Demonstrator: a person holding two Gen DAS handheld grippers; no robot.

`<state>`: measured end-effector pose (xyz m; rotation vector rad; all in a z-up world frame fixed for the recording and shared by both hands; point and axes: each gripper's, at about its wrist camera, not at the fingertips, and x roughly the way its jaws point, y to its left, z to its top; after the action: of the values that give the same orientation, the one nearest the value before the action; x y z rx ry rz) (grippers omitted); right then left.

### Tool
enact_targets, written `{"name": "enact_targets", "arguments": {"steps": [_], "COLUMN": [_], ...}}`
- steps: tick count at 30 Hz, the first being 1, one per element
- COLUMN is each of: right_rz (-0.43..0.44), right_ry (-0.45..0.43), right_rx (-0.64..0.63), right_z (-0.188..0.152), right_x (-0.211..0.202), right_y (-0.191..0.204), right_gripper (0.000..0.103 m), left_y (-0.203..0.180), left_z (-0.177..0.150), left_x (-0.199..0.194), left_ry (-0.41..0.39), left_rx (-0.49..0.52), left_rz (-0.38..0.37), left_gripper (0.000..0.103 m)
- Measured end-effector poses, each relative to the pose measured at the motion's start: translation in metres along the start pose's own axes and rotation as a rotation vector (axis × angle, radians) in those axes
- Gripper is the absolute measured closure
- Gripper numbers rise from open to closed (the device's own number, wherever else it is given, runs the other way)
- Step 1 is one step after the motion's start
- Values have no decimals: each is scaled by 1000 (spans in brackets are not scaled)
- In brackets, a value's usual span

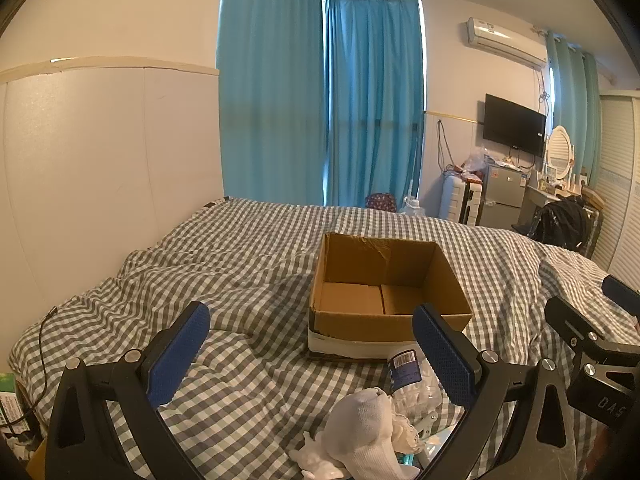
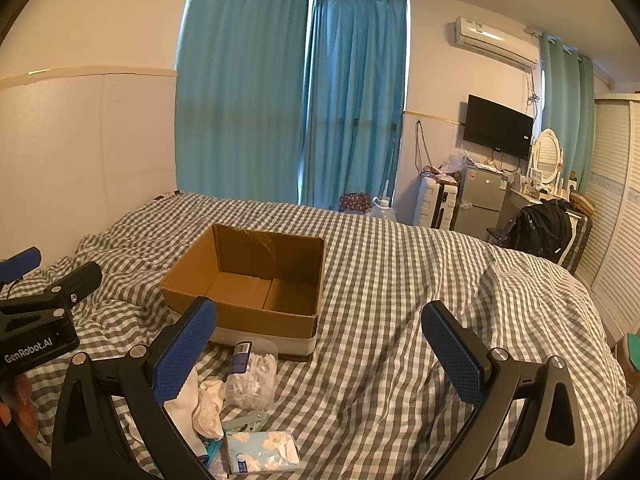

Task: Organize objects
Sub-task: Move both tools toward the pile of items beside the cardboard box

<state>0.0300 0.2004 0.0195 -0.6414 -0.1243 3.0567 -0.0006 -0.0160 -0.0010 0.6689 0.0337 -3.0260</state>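
Observation:
An open, empty cardboard box sits on the checked bed; it also shows in the right wrist view. In front of it lies a small pile: a white sock, a clear plastic jar with a blue label, a pale green clip and a tissue pack. The jar and sock also show in the right wrist view. My left gripper is open and empty, above the pile's left side. My right gripper is open and empty, to the right of the pile.
The grey-and-white checked bedspread is rumpled. A white wall panel runs along the left. Blue curtains, a TV, a small fridge and a dressing table stand beyond the bed. A black cable trails at left.

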Motion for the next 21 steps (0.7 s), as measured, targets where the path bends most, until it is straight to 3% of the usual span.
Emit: {"name": "enact_targets", "arguments": {"steps": [21], "right_rz": [-1], "right_ry": [-8], "right_rx": [-12], "right_z": [4], "right_x": [-3], "right_y": [5], "right_gripper": [0], "left_y": [2], "left_z": [1], "left_x": [-4], "left_ry": [-5], "left_rx": [-8], "left_rz": [-13], "left_gripper": [0]}}
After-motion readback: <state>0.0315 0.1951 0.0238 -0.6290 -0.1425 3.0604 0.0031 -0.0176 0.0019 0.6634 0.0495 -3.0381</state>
